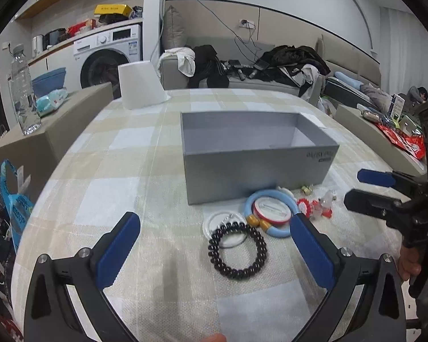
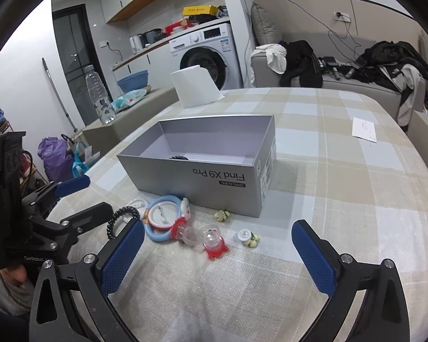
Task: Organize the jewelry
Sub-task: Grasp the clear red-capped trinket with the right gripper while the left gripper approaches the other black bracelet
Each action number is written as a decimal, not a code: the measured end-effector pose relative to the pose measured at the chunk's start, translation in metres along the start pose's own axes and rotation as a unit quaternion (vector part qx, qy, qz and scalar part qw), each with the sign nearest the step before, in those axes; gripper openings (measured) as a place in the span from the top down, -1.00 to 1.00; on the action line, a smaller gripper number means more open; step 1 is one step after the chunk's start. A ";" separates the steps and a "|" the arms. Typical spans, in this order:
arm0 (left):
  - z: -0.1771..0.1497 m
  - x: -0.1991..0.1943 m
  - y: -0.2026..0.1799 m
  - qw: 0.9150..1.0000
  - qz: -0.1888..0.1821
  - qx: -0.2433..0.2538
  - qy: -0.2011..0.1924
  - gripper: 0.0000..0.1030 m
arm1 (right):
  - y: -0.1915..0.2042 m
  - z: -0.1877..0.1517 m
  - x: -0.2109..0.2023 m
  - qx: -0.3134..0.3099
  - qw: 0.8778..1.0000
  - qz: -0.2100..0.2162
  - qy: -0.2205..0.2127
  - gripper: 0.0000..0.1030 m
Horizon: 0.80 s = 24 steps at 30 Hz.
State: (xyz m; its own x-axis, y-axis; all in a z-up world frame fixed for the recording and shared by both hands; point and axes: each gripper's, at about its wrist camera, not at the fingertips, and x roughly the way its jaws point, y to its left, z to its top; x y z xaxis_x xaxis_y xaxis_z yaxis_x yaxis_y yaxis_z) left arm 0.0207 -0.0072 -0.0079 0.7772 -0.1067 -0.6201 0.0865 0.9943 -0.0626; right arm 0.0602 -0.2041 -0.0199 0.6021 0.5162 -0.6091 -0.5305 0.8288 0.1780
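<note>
A grey open box [image 1: 256, 168] stands in the middle of the checked tablecloth, and something dark lies inside it [image 2: 179, 158]. In front of it lie a black beaded bracelet [image 1: 236, 252], a clear ring [image 1: 214, 222], a light blue bangle [image 1: 282, 196] around a red-rimmed round piece [image 1: 271, 212], and small red and clear trinkets [image 2: 214, 239]. My left gripper [image 1: 215, 229] hovers open over the black bracelet, touching nothing. My right gripper [image 2: 218, 233] is open above the red trinkets; a small white and yellow charm [image 2: 248, 238] lies between its fingers on the cloth.
A white paper roll [image 1: 139, 84] stands at the table's far edge. A water bottle [image 1: 22, 91] stands on a cardboard box at the left. A white card [image 2: 363, 129] lies far right on the cloth. A sofa with clothes [image 1: 271, 68] is behind the table.
</note>
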 end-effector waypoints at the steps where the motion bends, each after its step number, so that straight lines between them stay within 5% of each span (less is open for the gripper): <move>1: -0.001 0.002 -0.001 1.000 -0.001 0.002 0.006 -0.98 | -0.001 0.000 0.000 0.001 1.000 -0.002 0.003 -1.00; 6: -0.002 0.004 -0.004 1.000 -0.001 0.006 0.018 -0.98 | 0.000 -0.001 0.004 -0.007 1.000 -0.008 0.023 -1.00; 17: -0.004 0.008 0.000 0.999 -0.008 -0.003 0.033 -0.98 | 0.015 -0.006 0.011 -0.037 0.998 0.026 0.045 0.04; 24: -0.005 0.011 -0.002 0.999 -0.010 0.001 0.044 -0.98 | 0.019 -0.004 0.017 -0.043 0.997 0.026 0.056 0.07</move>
State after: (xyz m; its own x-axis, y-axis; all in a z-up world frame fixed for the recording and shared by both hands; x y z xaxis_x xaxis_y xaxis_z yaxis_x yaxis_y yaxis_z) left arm 0.0259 -0.0102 -0.0182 0.7182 -0.1252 -0.6845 0.1023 0.9920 -0.0741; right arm 0.0578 -0.1808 -0.0297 0.5040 0.5267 -0.6845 -0.6115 0.7773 0.1478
